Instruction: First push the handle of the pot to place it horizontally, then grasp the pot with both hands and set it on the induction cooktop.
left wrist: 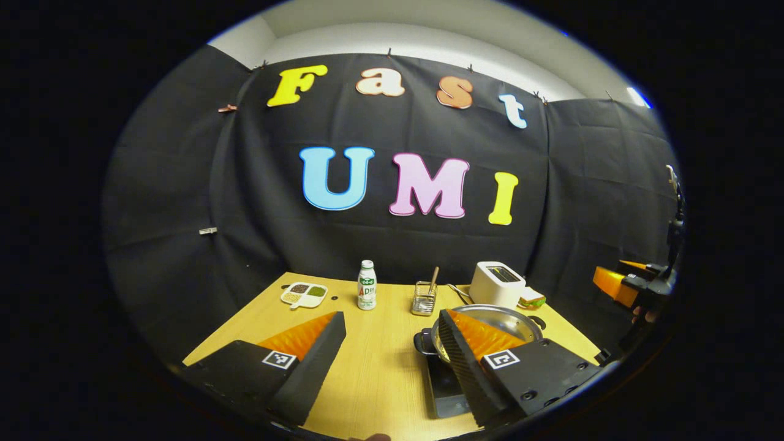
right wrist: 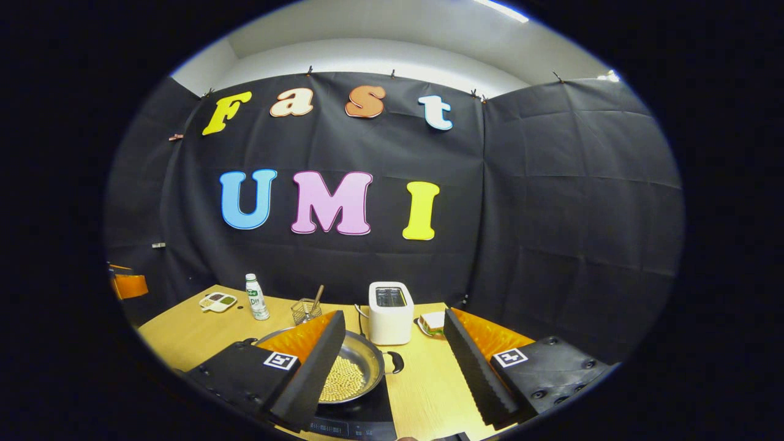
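A steel pot (right wrist: 358,361) holding yellow beans sits on the black induction cooktop (right wrist: 367,413) near the table's front edge. One of its black side handles (right wrist: 395,362) points toward the toaster. In the left gripper view the pot (left wrist: 511,320) lies partly behind my right-hand finger, its other handle (left wrist: 422,342) juts left, and the cooktop (left wrist: 446,387) lies under it. My left gripper (left wrist: 392,367) is open and holds nothing, above the table left of the pot. My right gripper (right wrist: 395,370) is open too, held above the pot's right side. Neither touches the pot.
On the wooden table (right wrist: 184,334) stand a white toaster (right wrist: 390,312), a sandwich on a plate (right wrist: 432,321), a wire basket with a stick (right wrist: 304,310), a drink bottle (right wrist: 256,297) and a divided dish (right wrist: 217,301). The other gripper (left wrist: 631,285) hovers at the far right.
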The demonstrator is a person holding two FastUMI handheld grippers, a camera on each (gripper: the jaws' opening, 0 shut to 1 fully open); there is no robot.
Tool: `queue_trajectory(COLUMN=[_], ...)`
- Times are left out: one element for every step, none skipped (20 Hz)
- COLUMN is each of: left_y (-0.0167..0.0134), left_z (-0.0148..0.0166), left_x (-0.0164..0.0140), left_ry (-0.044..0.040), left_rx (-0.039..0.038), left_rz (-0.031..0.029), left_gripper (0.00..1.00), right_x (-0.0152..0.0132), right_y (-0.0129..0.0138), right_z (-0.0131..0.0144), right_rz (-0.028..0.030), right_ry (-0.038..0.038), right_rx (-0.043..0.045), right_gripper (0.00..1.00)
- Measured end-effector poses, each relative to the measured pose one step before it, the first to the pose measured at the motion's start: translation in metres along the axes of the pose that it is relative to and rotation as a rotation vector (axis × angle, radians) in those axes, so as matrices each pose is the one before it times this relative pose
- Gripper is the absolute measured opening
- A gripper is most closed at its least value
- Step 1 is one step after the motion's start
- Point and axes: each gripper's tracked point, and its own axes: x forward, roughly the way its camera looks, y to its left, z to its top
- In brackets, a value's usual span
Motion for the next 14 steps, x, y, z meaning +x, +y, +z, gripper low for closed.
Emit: queue_trajectory(left_y=[0.00534, 0.00216, 0.00386, 0.00141, 0.00088, 0.00308, 0.00048, -0.00145, -0.00229, -0.00102, -0.00169, -0.00362, -0.00257, -0.00114], left_z=[0.00200, -0.00024, -0.00048, -0.00101, 0.00004, -0.00099, -0.00093, -0.00170, -0.00037, -0.00178, -0.00091, -0.00278, -0.00114, -0.00178], left_x=[-0.01315, -0.01174, -0.01056, -0.00774, -0.00697, -0.00638, -0.00586, -0.00590, -0.00513, -0.00489, -0.00474, -0.00305, -0.00224, -0.00168], left_ry=[-0.01722, -0.00951, -0.00430, -0.00569, -0.00368, -0.00135, 0.00059, -0.00059, -0.00056, -0.00362, -0.00224, 0.00096, 0.00000, 0.00266], left_rx=[0.00829, 0.01440, 0.01283, 0.01249, 0.00873, 0.00018, -0.00742, -0.01088, -0.00822, -0.00694, -0.00895, -0.00882, -0.00595, -0.00258], left_rz=[0.01848, 0.00930, 0.00983, -0.00187, -0.00311, 0.00749, 0.00473, 0.00461, 0.00146, 0.00585, 0.00339, -0.00209, -0.00420, -0.00229], left_gripper=[0.95, 0.95, 0.95, 0.95, 0.95, 0.95, 0.93, 0.95, 0.95, 0.97, 0.95, 0.95, 0.97, 0.97], right_x=[-0.00851, -0.00790, -0.00774, -0.00625, -0.00624, -0.00618, -0.00528, -0.00494, -0.00459, -0.00417, -0.00313, -0.00312, -0.00225, -0.00195], right_y=[-0.00054, 0.00180, 0.00107, -0.00040, 0.00035, 0.00076, 0.00021, -0.00214, -0.00163, -0.00001, 0.00082, 0.00021, 0.00088, 0.00342], right_z=[-0.00242, -0.00050, 0.00037, -0.00051, 0.00027, 0.00072, 0.00134, 0.00000, 0.00045, -0.00062, -0.00134, -0.00193, -0.00245, -0.00317], right_rz=[-0.00482, 0.00660, 0.00652, 0.00532, 0.00364, 0.00577, -0.00011, -0.00572, -0.00534, -0.00360, -0.00179, -0.00301, 0.00013, 0.00380], right_ry=[0.01240, 0.00630, 0.00324, -0.00065, -0.00378, -0.00497, -0.00807, -0.00290, -0.00339, -0.00182, 0.00150, 0.00481, 0.00997, 0.00850], right_rx=[0.00902, 0.00913, 0.00385, -0.00008, 0.00102, 0.00389, 0.00167, -0.00102, -0.00134, -0.00165, -0.00185, -0.00163, 0.00439, 0.00767], right_gripper=[0.99, 0.99, 0.99, 0.99, 0.99, 0.99, 0.99, 0.99, 0.96, 0.99, 0.99, 0.99, 0.99, 0.99])
